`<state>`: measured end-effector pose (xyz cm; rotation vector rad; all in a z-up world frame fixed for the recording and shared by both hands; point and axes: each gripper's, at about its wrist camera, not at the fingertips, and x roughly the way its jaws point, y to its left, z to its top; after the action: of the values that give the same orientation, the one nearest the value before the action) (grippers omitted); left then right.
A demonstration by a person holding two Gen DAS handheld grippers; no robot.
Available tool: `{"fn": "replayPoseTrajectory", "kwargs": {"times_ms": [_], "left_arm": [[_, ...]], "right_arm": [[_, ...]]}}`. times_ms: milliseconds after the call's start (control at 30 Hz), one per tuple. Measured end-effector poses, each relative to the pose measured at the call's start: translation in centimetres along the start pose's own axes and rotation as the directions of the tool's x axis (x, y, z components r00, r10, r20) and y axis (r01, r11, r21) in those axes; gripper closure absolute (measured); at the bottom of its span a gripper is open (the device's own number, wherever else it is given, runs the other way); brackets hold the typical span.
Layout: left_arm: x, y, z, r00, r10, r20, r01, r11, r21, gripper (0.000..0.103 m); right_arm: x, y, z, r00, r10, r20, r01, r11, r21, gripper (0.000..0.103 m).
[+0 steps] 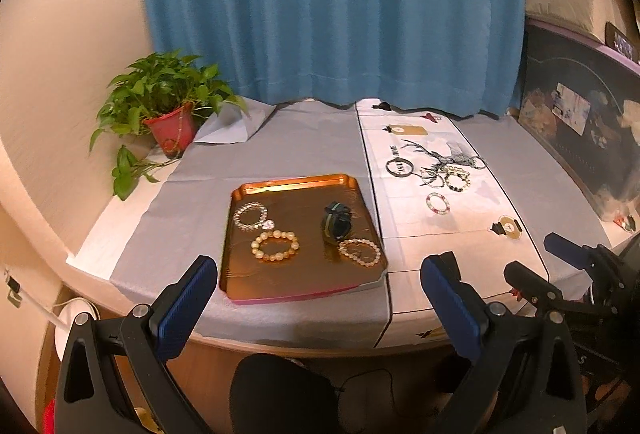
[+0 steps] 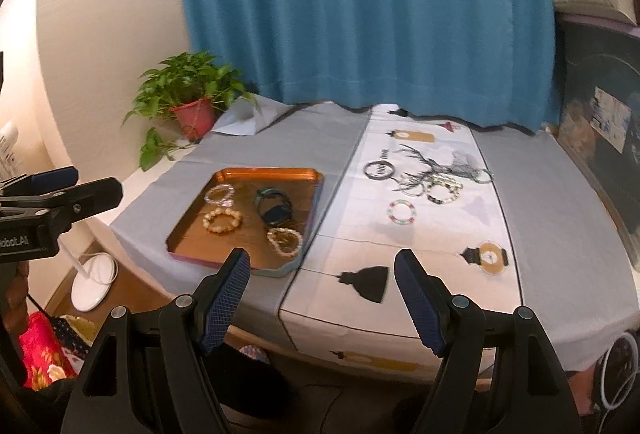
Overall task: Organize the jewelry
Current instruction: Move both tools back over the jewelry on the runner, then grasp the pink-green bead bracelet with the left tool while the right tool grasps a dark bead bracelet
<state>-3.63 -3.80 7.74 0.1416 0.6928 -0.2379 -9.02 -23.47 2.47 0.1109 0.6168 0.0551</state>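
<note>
An orange tray (image 1: 240, 234) (image 2: 188, 230) on the grey cloth holds three bead bracelets, among them an amber one (image 1: 275, 245) (image 2: 223, 220), and a dark watch (image 1: 337, 222) (image 2: 274, 208). On the white runner lie a dark ring bracelet (image 1: 399, 167) (image 2: 377, 169), a multicolour bracelet (image 1: 438, 203) (image 2: 401, 212) and a dark-and-pale bead bracelet (image 1: 457, 180) (image 2: 442, 192). My left gripper (image 1: 316, 286) is open and empty, near the table's front edge before the tray. My right gripper (image 2: 322, 278) is open and empty over the runner's front edge.
A potted plant (image 1: 166, 114) (image 2: 192, 102) stands at the table's back left. A blue curtain (image 1: 332, 6) hangs behind. A dark panel (image 1: 580, 138) lines the right side. A white round lamp base (image 2: 94, 281) sits on the floor at left.
</note>
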Motion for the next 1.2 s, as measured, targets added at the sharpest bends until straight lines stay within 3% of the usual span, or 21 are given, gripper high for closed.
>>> {"fn": "replayPoseTrajectory", "kwargs": {"times_ms": [333, 567, 767, 967, 1200], "left_arm": [[4.2, -4.8, 2.1, 0.997, -0.045, -0.058, 0.048, 0.998, 0.048, 0.002], [10.2, -8.8, 3.9, 0.986, -0.101, -0.135, 0.107, 0.993, 0.043, 0.002], [17.6, -12.1, 5.8, 0.963, -0.156, -0.220, 0.157, 0.987, -0.015, 0.002], [25.0, -15.6, 6.9, 0.944, -0.155, -0.290, 0.168, 0.986, 0.020, 0.002], [32.6, -16.6, 6.8, 0.912, -0.131, -0.388, 0.148, 0.989, 0.015, 0.002]], "right_arm": [[1.6, -6.3, -0.2, 0.997, -0.072, -0.019, 0.074, 0.993, 0.094, 0.028], [4.2, -12.1, -0.4, 0.987, -0.147, -0.065, 0.155, 0.975, 0.158, 0.028], [7.9, -17.5, 0.6, 0.975, -0.197, -0.098, 0.213, 0.958, 0.192, 0.028], [13.4, -22.2, 2.4, 0.964, -0.226, -0.139, 0.251, 0.945, 0.207, 0.028], [20.9, -25.0, 4.7, 0.968, -0.170, -0.185, 0.208, 0.955, 0.212, 0.028]]}}
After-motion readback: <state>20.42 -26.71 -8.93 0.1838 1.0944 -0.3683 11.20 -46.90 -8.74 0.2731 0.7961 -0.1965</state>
